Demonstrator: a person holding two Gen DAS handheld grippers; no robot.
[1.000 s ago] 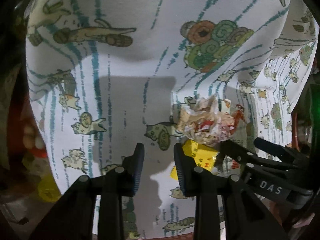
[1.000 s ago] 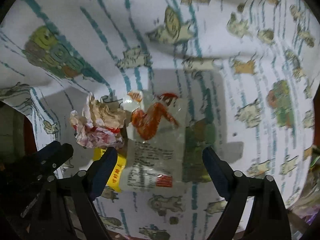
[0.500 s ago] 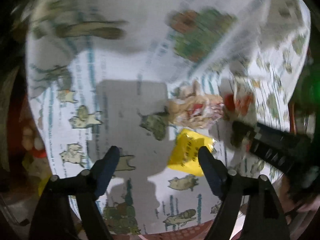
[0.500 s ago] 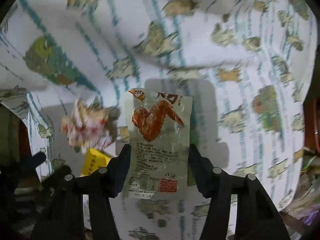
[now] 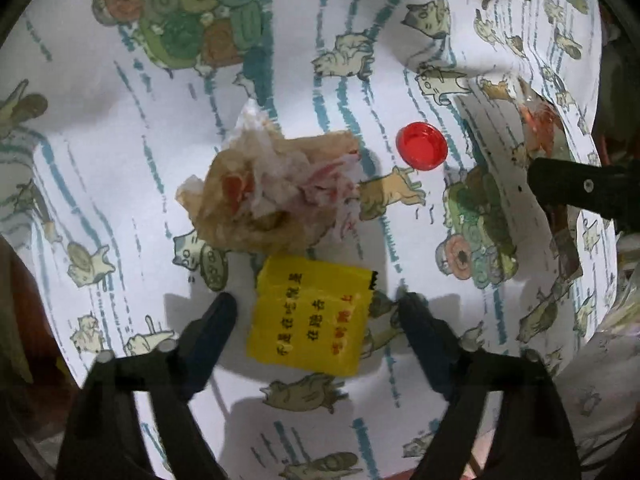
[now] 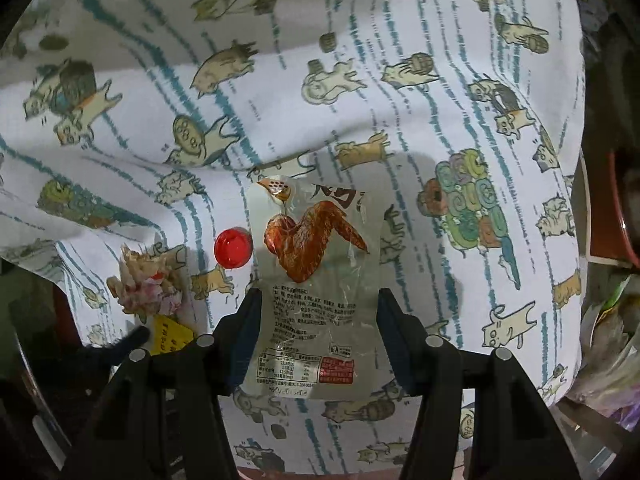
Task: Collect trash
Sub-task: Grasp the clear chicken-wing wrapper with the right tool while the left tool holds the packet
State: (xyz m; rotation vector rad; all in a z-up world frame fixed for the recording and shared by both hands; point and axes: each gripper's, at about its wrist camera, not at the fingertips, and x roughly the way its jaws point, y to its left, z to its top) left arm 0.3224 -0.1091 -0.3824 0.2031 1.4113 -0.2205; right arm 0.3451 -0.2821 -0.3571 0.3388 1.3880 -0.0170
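Judging from how things lie, the collecting has barely begun: four pieces of trash are on the cloth-covered bench (image 5: 120,184) and no bin or bag for them can be made out, so nothing can be said of containers or their contents. Only some unclear clutter shows at the right edge of the right wrist view. The left gripper (image 5: 316,320) points down over the yellow packet (image 5: 310,316), its jaws apart on either side; they have just been opening and then narrowing somewhat, and the pads stand clear of the packet's edges. Just beyond the packet, touching its far edge, sits the crumpled paper wad (image 5: 272,192), and the red bottle cap (image 5: 421,146) lies a little apart from the wad. The right gripper (image 6: 316,320) straddles the clear chicken-wing wrapper (image 6: 310,280); its jaws have just been closing in and now meet the wrapper's two side edges, clamped on it, though whether it has left the cloth cannot be told. Wad, cap and packet are all yet to be gathered.
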